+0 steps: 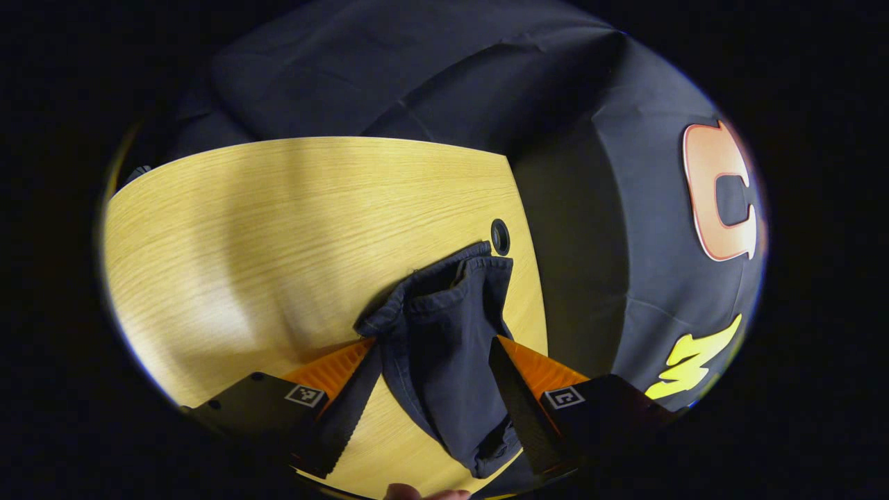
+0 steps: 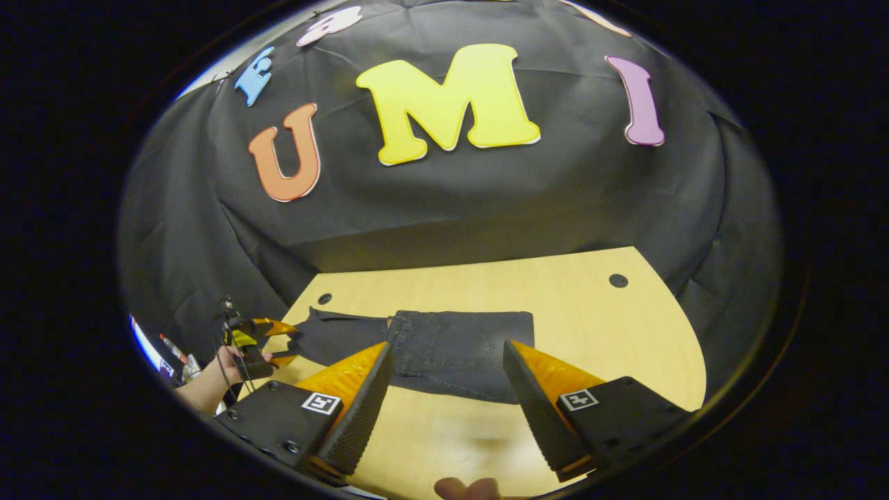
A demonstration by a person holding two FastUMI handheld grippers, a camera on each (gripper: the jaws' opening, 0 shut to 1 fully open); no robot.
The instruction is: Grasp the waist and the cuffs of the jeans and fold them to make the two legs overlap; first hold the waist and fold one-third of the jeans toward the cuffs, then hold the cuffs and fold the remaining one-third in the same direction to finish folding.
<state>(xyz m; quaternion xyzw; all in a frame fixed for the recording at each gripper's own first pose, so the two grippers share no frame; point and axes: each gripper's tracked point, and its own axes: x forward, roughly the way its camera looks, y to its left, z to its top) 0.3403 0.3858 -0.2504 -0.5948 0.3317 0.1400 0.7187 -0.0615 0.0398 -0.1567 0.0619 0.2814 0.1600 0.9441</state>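
Now the dark jeans (image 2: 444,354) lie between the left tongs (image 1: 436,375) (spread apart), ahead of the equally spread right tongs (image 2: 448,378).

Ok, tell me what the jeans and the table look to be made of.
Jeans: dark denim by the look, matte, with stitched seams and a hemmed cuff.
Table: pale wood or wood-look laminate, smooth with a slight sheen; fine straight grain lines show, but which of the two I cannot tell.

Probably a cloth-walled booth (image 2: 451,201), wooden table (image 2: 625,333)
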